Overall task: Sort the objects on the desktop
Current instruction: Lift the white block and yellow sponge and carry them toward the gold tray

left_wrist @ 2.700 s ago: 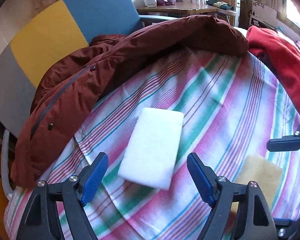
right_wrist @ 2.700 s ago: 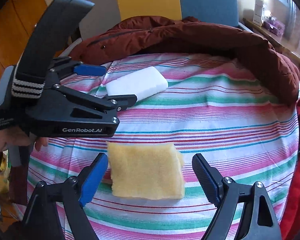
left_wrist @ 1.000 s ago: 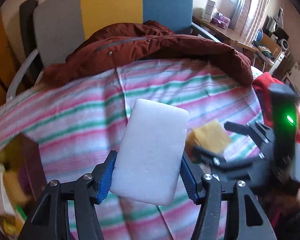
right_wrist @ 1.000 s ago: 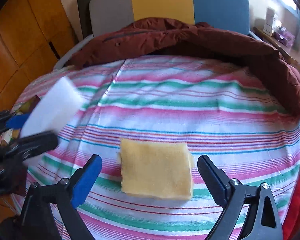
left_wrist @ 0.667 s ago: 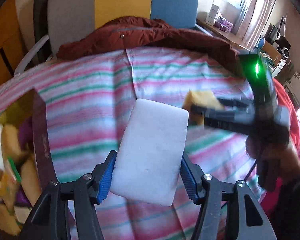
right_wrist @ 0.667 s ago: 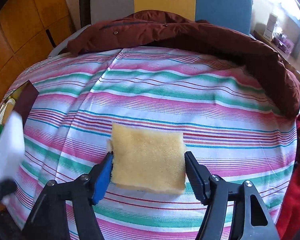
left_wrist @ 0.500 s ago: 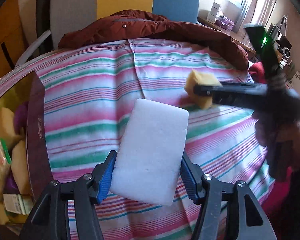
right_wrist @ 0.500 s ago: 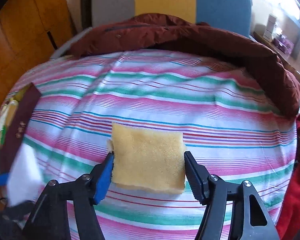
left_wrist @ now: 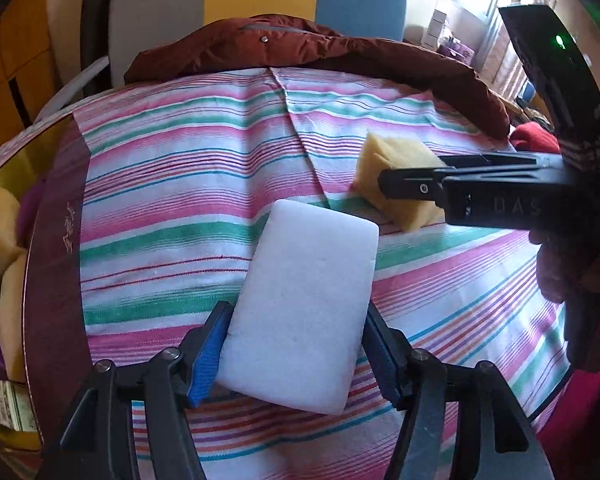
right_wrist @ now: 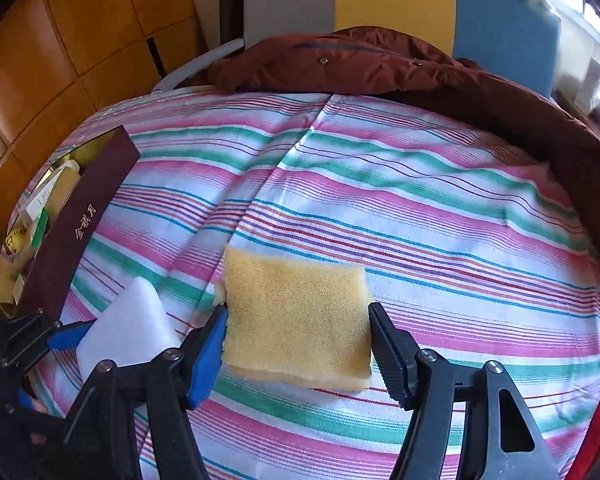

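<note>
left tongs (left_wrist: 296, 354): opening, around white sponge (left_wrist: 304, 304) | right tongs (right_wrist: 298, 346): gripping yellow sponge (right_wrist: 296, 312)

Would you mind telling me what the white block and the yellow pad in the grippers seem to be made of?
White block: probably dense fine-celled foam, melamine-like; matte, smooth faces, rounded corners. Yellow pad: likely open-cell sponge; coarse, porous, grainy surface, with soft ragged edges.

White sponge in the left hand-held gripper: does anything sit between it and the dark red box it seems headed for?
Nothing visible does. The white sponge sits between the left hand-held gripper pads, whose jaws are opening, and only bare striped cloth lies between it and the dark red box. The box already holds other items.
</note>
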{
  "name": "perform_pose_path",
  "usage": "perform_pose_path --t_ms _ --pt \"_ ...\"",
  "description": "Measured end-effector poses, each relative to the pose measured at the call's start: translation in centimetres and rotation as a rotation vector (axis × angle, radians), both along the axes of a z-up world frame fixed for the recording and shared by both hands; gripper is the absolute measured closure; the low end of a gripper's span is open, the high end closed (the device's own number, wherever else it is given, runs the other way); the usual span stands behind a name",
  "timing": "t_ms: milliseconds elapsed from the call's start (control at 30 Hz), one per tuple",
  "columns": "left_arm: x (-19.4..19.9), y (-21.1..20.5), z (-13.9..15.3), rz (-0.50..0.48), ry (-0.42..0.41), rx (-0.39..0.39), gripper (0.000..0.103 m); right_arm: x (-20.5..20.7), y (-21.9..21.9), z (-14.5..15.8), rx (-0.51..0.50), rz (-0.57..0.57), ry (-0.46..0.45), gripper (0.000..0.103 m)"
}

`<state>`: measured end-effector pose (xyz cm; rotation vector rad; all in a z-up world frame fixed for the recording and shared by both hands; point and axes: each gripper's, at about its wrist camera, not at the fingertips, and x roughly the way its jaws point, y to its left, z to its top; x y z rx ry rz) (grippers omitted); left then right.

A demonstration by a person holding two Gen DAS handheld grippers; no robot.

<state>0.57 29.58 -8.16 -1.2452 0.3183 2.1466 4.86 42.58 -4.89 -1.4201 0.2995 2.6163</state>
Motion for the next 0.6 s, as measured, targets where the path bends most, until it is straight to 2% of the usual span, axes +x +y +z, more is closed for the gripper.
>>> perform_pose_path --t_ms 267,600 --pt "0.06 0.01 -0.46 -0.012 0.023 0.011 0.037 -0.37 0.21 0.09 -0.013 -0.025 0.007 0.032" --pt "0.29 0.07 -0.53 -0.008 0.052 0.013 0.039 -0.8 -0.72 -0.01 0.06 -0.013 -0.005 0.033"
